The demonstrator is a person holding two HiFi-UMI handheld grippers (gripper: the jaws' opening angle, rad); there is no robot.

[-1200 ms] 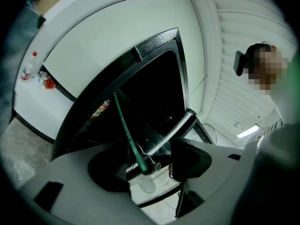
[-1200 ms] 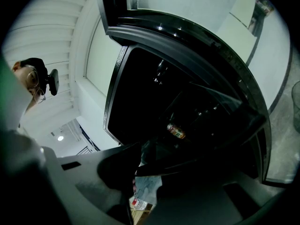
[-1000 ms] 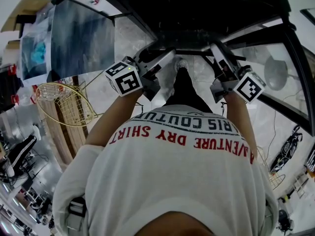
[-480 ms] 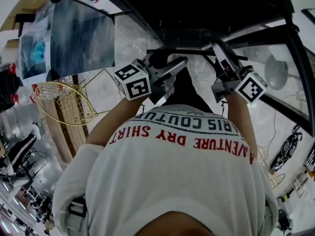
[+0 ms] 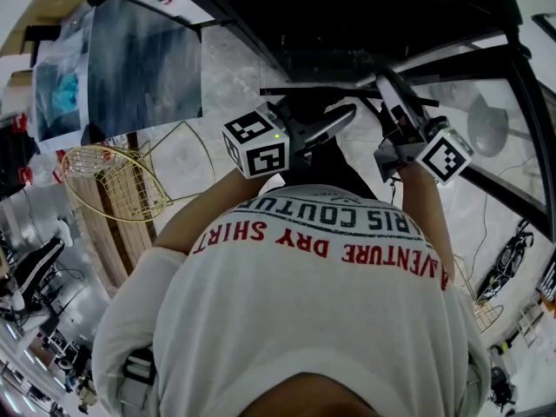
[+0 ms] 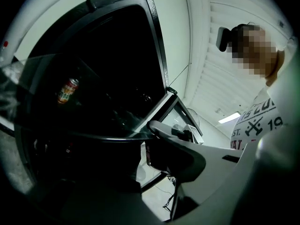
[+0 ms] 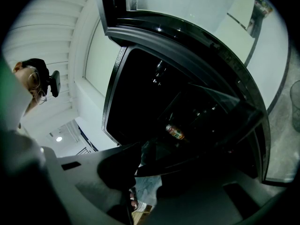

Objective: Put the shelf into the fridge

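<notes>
The person in the white shirt with red and black print (image 5: 304,302) stands in front of the black fridge with the dark open inside (image 5: 347,16), which fills the 12 o'clock part of the head view. The flat glass shelf with a thin dark rim (image 5: 295,91) is held about level at the mouth of the fridge, and its front rim runs between the two grippers. How deep its back edge is already inside, I cannot tell.

The left gripper (image 5: 339,118) comes from 9 o'clock and points toward 2 o'clock. Its jaws have just been closing. In the left gripper view the dark rim of the shelf (image 6: 93,136) passes between them, and the left gripper (image 6: 143,142) is now pressed on this rim.

The right gripper (image 5: 391,89) is at 2 o'clock from the shirt and points toward 11 o'clock. In the right gripper view its jaws (image 7: 136,172) are clamped on the rim of the shelf (image 7: 197,162) at the other side.

A small can with a red and orange label (image 6: 68,90) stands inside the fridge, seen through the glass of the shelf; it shows also in the right gripper view (image 7: 176,131).

The open glass door with a black frame (image 5: 469,94) is at 3 o'clock. A yellow wire basket (image 5: 113,181) lies at 9 o'clock, well apart from the shelf.
</notes>
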